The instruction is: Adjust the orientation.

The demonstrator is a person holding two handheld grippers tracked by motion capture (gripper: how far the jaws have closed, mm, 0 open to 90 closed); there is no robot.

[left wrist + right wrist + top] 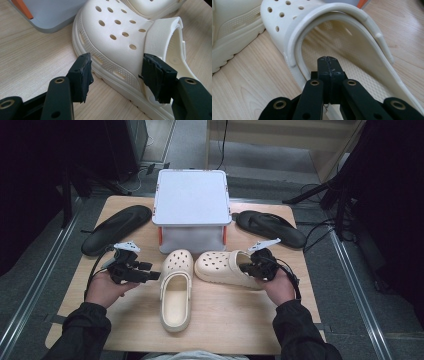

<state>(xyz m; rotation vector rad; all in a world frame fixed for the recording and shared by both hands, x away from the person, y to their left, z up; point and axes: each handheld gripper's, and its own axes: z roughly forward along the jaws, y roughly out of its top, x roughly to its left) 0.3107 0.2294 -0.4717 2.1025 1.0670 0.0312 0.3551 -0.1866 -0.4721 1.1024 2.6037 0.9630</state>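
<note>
high view: my left gripper [150, 271] hovers beside the upright clog [176, 289], right gripper [248, 268] at the heel of the sideways clog [225, 266] | left gripper view: jaws spread, upright clog just ahead — untouched | right gripper view: jaws clenched on the heel rim — grasp step; next I'd judge lifting it upright.
</note>
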